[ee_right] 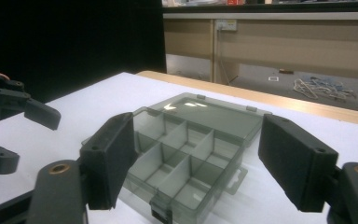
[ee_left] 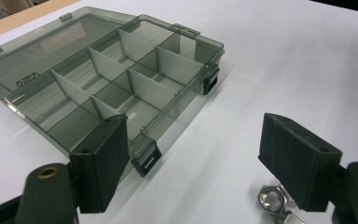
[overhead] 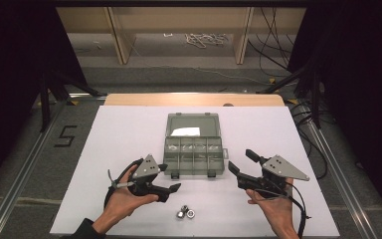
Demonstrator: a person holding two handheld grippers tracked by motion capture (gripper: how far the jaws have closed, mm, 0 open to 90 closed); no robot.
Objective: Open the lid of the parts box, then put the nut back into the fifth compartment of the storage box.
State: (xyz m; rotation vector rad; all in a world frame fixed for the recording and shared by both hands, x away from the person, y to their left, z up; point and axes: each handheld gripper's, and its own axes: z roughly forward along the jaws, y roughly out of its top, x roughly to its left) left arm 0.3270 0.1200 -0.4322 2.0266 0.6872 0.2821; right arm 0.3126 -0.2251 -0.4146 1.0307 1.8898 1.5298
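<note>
Steel nuts (overhead: 185,213) near left gripper (ee_left: 193,163): small, hard, slippery; grip across flats. Both grippers spread wide, empty; right gripper (ee_right: 196,161) facing box (ee_right: 186,149).

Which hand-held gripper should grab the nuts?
Left, probably. The left hand-held gripper is open right beside the nuts; its own view shows them by its jaw. The right hand-held gripper is open farther away.
</note>
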